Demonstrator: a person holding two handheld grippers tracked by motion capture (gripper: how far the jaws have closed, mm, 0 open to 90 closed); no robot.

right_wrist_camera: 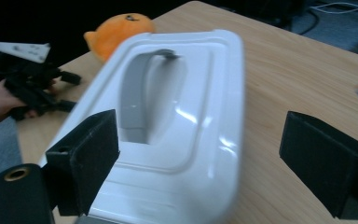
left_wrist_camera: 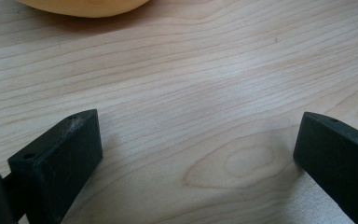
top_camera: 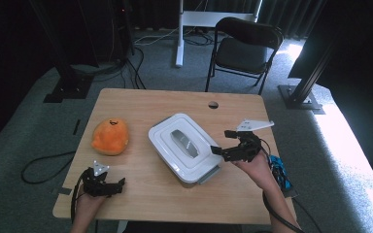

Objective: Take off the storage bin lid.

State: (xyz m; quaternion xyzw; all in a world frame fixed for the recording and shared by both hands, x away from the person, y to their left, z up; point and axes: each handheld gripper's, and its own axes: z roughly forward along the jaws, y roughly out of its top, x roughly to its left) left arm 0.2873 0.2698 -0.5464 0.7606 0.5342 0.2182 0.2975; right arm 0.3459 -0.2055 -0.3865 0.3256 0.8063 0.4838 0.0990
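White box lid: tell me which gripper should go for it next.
Right. The right gripper hangs open at the white box, its jaws either side of the lid's near edge, facing the grey handle. The left gripper sits open over bare table, well away.

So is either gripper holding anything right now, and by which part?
Nothing is held. The left gripper is open over bare table; the right gripper is open beside the white box.

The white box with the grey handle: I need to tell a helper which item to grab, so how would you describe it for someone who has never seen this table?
On the wooden table, look near the middle, just ahead of the open right gripper. There sits the white box, a rounded rectangular container with its lid on and a grey handle recessed in the lid. Its only neighbour, the orange plush toy, is soft and round.
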